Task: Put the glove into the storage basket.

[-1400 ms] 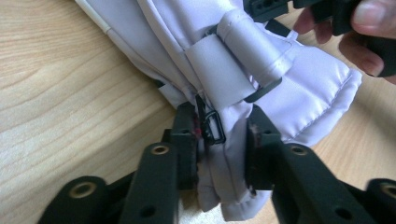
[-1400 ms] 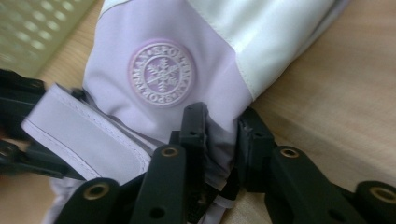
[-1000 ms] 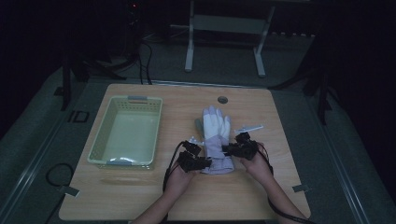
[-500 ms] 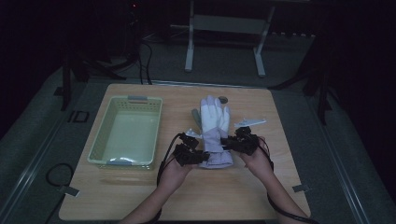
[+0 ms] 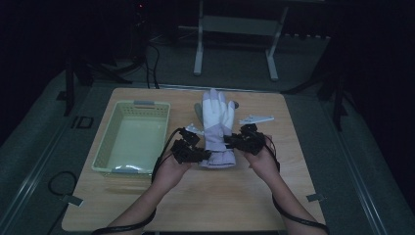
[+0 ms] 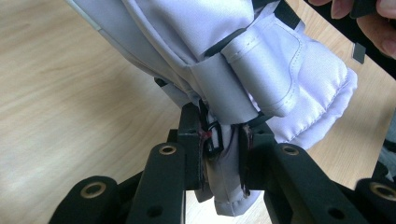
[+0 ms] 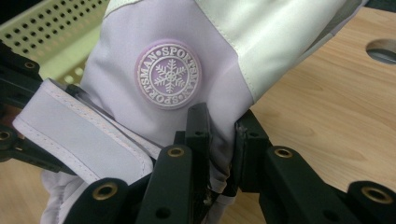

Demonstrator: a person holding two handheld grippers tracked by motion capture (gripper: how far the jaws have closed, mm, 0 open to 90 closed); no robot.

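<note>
Both forearms reach in from the near edge, hands angled inward; the left gripper and right gripper each pinch the cuff of the glove, mid-table beside the basket

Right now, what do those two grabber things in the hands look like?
Both are black. The left gripper and right gripper each have two flat jaws on bars with brass-ringed holes. A black cable trails from each. The forearms are bare, with no sleeves.

basket blocking left, bracket ahead right, near tabletop open
</note>
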